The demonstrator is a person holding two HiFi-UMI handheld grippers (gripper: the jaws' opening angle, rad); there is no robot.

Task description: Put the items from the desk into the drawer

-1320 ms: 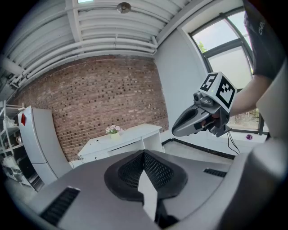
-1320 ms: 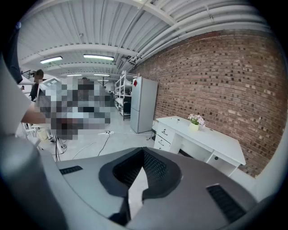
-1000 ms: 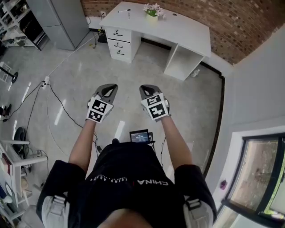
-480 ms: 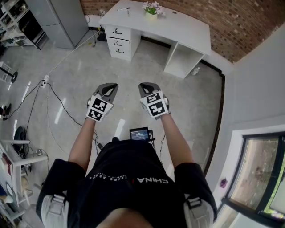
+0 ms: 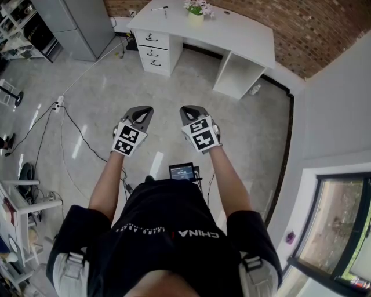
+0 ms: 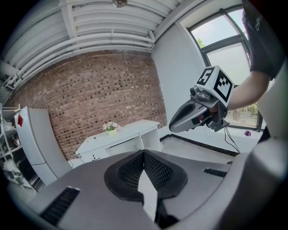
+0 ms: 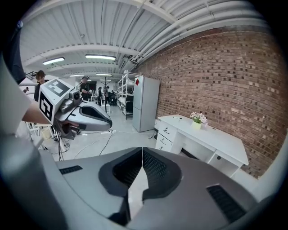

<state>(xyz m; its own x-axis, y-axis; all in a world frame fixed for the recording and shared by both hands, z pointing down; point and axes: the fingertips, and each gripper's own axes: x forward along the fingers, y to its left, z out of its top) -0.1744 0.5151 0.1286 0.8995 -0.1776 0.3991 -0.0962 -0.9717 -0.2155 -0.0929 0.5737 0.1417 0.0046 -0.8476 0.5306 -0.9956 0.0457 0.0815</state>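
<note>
Far beyond left tool (image 5: 144, 110) and right tool (image 5: 189, 109), both closed, empty: the desk (image 5: 235, 36).

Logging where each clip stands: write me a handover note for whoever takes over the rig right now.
Left gripper: shut, empty.
Right gripper: shut, empty.
Both are held out over the floor, well short of the desk.
Things: a flower pot and a slim pen-like item sit on the desk top; its three drawers look closed.
Done: nothing yet.
Left: walk up, open a drawer, put the items in.
</note>
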